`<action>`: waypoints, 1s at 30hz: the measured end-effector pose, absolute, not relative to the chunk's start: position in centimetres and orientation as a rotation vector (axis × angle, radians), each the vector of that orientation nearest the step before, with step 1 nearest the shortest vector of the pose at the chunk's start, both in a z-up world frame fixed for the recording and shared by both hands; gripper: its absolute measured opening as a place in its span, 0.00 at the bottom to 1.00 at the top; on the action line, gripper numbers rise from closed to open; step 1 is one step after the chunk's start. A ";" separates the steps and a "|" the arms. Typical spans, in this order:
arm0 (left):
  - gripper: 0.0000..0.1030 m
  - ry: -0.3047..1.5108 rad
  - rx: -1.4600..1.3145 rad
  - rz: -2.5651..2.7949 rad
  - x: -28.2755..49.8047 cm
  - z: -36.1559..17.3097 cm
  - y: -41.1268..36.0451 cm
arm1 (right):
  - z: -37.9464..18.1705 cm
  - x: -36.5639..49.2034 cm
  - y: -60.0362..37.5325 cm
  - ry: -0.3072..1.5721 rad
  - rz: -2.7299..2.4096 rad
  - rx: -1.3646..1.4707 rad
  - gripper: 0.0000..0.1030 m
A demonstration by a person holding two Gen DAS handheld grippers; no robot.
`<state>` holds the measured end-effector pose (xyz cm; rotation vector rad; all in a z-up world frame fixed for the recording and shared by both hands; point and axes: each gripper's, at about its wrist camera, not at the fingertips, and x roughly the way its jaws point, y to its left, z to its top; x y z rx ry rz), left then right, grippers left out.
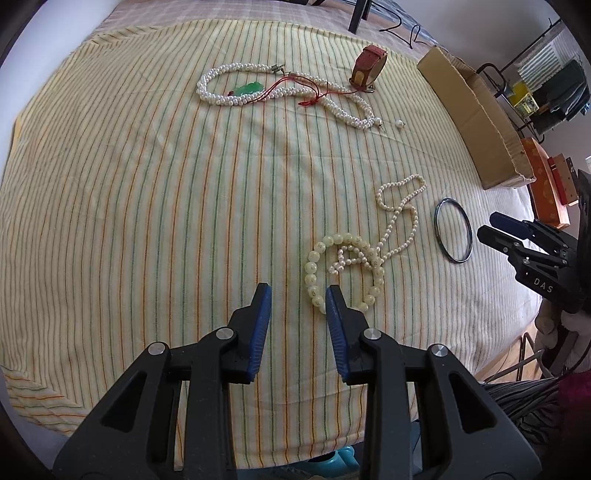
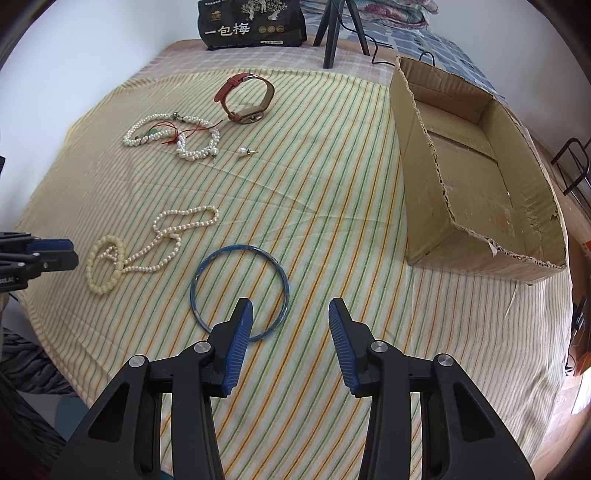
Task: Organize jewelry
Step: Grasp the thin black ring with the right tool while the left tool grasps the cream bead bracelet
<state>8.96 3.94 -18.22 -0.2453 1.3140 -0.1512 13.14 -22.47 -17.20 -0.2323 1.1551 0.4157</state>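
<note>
Jewelry lies on a striped cloth. My left gripper is open and empty, its right finger just beside a cream bead bracelet tangled with a thin pearl necklace. My right gripper is open and empty, its left finger over the near rim of a blue bangle; the bangle shows dark in the left wrist view. Farther off lie a thick pearl necklace with a green pendant, a brown watch and a pearl earring. An empty cardboard box stands at the right.
A black snack bag and tripod legs stand beyond the cloth's far edge. A wire rack and orange boxes stand past the cardboard box. The cloth's near edge drops off below both grippers.
</note>
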 end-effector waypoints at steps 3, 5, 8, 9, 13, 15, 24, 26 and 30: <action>0.30 1.315 -0.233 -0.153 9.1 -18.3 3.8 | -17.5 13.4 -22.3 1.159 0.413 -0.239 0.39; 0.27 1.318 -0.210 -0.148 9.4 -18.7 3.5 | -17.8 13.5 -22.3 1.161 0.408 -0.242 0.39; 0.21 1.323 -0.175 -0.142 9.5 -19.4 3.3 | -18.0 13.8 -22.3 1.162 0.400 -0.243 0.39; 0.21 1.324 -0.168 -0.139 9.5 -19.6 3.2 | -18.0 13.9 -22.4 1.161 0.397 -0.241 0.39; 0.21 1.325 -0.162 -0.139 9.6 -19.8 3.1 | -18.3 14.2 -22.5 1.170 0.393 -0.239 0.39; 0.21 1.328 -0.167 -0.136 10.0 -20.1 2.7 | -18.6 14.3 -22.4 1.176 0.395 -0.243 0.39; 0.15 1.321 -0.133 -0.111 11.0 -21.0 1.6 | -19.5 15.1 -21.8 1.198 0.389 -0.264 0.37; 0.11 1.319 -0.136 -0.103 11.1 -21.0 1.5 | -19.6 15.3 -21.5 1.200 0.390 -0.269 0.35; 0.07 1.315 -0.138 -0.096 11.1 -20.9 1.6 | -19.7 15.4 -21.0 1.199 0.407 -0.278 0.18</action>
